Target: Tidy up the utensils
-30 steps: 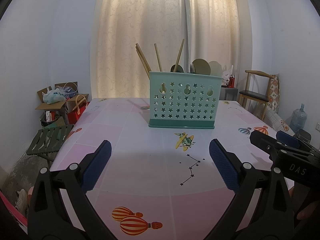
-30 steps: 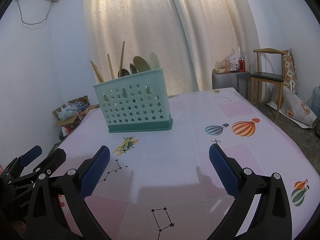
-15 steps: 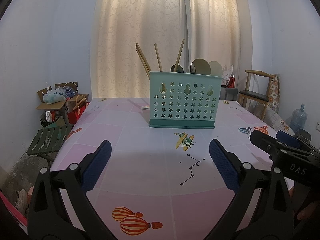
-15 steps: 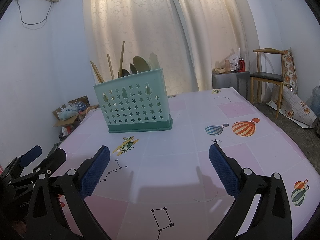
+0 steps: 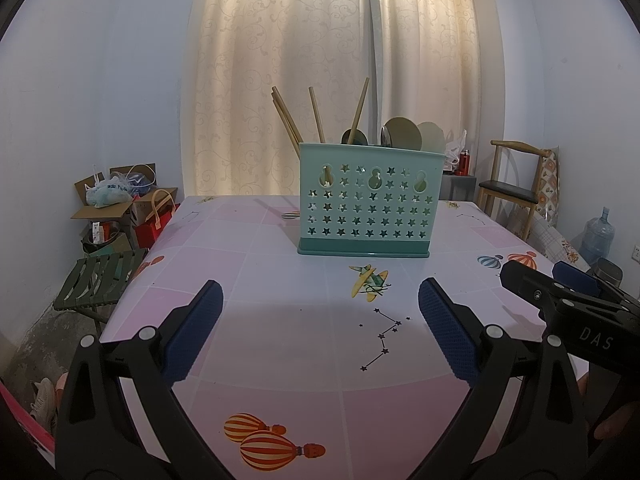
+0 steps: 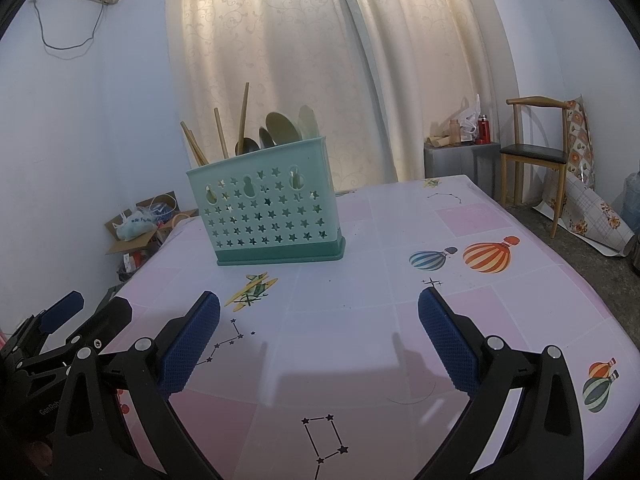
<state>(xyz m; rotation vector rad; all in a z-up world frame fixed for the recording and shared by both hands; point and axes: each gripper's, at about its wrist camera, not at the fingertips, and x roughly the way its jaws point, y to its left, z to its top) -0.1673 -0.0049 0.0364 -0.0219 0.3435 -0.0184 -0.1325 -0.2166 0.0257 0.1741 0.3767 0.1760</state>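
Observation:
A teal utensil basket with star holes (image 5: 364,204) stands upright on the pink table (image 5: 288,320); it also shows in the right wrist view (image 6: 268,216). Wooden chopsticks (image 5: 316,116) and several spoons (image 5: 400,134) stick up out of it. My left gripper (image 5: 318,304) is open and empty, low over the table's near part, well short of the basket. My right gripper (image 6: 319,312) is open and empty, to the right of the left one. Each gripper shows at the edge of the other's view.
A green folding stool (image 5: 100,280) and cardboard boxes (image 5: 120,208) stand left of the table. A wooden chair (image 6: 536,148) and a grey cabinet (image 6: 460,160) stand at the back right. A water jug (image 5: 598,236) is on the floor at the right.

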